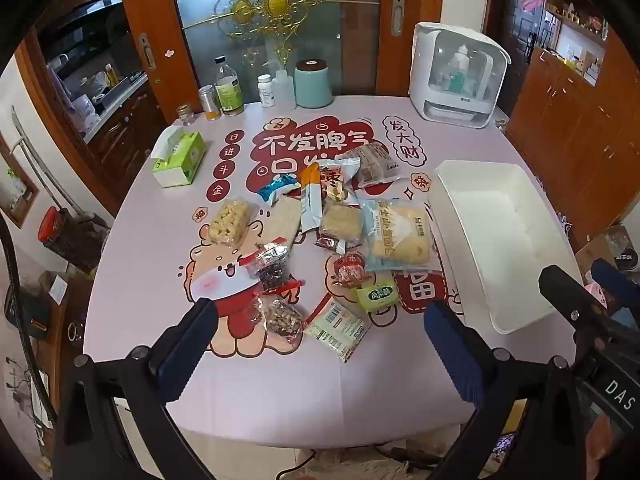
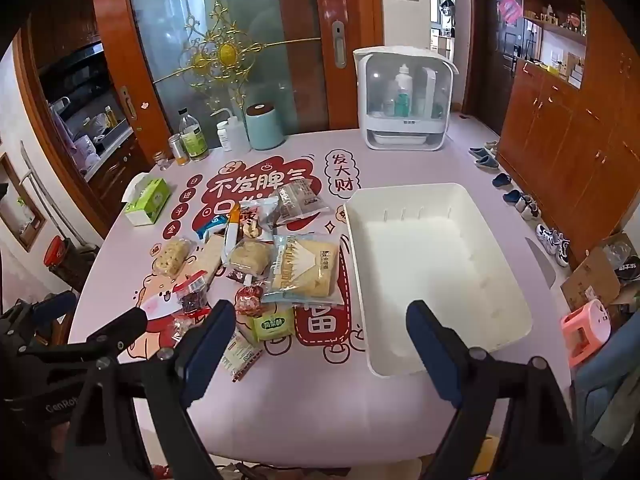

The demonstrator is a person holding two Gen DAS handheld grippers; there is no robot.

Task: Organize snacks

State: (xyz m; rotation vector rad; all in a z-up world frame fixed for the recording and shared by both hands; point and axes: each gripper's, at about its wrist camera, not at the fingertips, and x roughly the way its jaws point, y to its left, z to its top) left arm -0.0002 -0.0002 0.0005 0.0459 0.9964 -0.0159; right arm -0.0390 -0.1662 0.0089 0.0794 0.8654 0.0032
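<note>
Seen from 2 wrist cameras above a round pink table (image 1: 280,392) printed with red cartoon figures and Chinese characters. Scattered across its middle: a loose pile of small wrapped snack packets (image 1: 332,236), none yet sorted. Just right of the pile: an empty white rectangular plastic bin (image 1: 492,240), long axis running from the near edge toward the far right.

Hovered over the near edge: left gripper (image 1: 320,344), fingers spread wide, nothing held. Directly ahead and just below it: a clear packet of dark mixed nuts (image 1: 282,316) and a flat white-and-yellow sachet (image 1: 338,328), the sachet's long axis slanted from far-left to near-right.

Hovered further right: right gripper (image 2: 322,344), likewise spread wide and empty, facing the gap between a small green packet (image 2: 272,326) and the bin's near left corner.

Judged nearer to the pile: left gripper. Judged nearer to the bin: right gripper.
</note>
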